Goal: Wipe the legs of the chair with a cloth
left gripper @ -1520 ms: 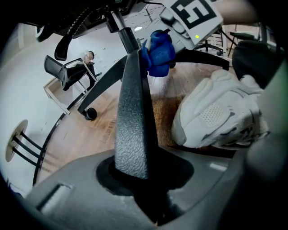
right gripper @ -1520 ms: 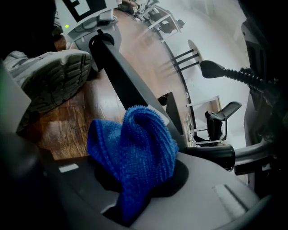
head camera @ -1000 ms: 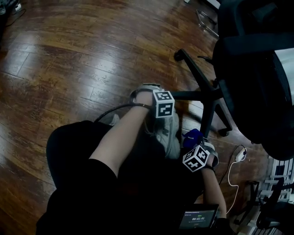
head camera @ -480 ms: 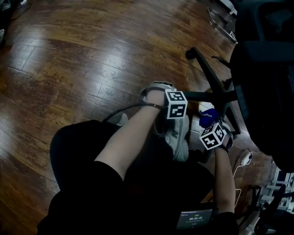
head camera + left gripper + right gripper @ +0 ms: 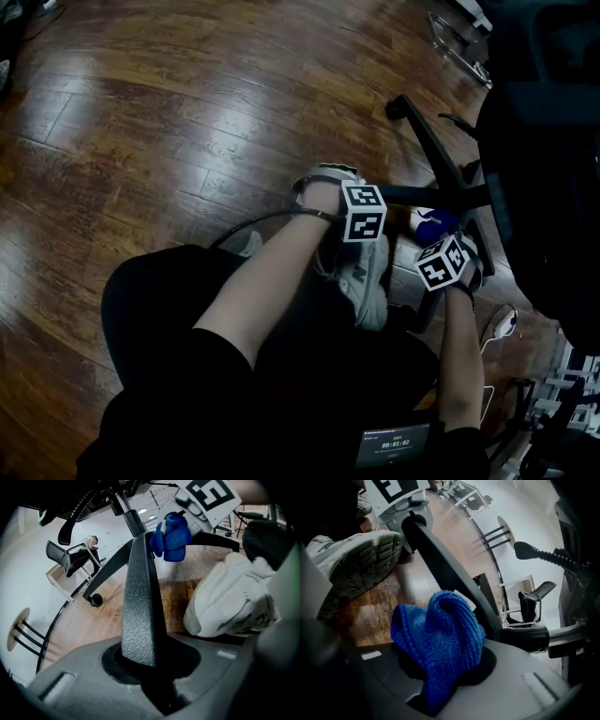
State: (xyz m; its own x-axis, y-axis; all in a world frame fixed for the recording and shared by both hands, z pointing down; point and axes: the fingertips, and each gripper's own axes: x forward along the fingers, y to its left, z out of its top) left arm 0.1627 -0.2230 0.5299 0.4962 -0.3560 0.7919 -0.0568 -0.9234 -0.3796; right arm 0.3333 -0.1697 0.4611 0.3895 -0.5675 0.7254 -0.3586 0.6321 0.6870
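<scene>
Left gripper [image 5: 154, 686] grasps the chair leg [image 5: 140, 597], its jaws having just closed tighter — right gripper [image 5: 440, 688] clenches the blue cloth [image 5: 440, 634] farther along it.

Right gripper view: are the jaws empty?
No, the jaws are shut on a bunched blue cloth, with the black chair leg just behind it.

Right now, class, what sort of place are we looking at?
Probably an office: a wheeled office chair stands on a wood floor, and another swivel chair shows by a white wall.

Black short-sleeved top [image 5: 192, 375], dark trousers [image 5: 141, 295], white sneaker [image 5: 364, 277] (grey trim)
</scene>
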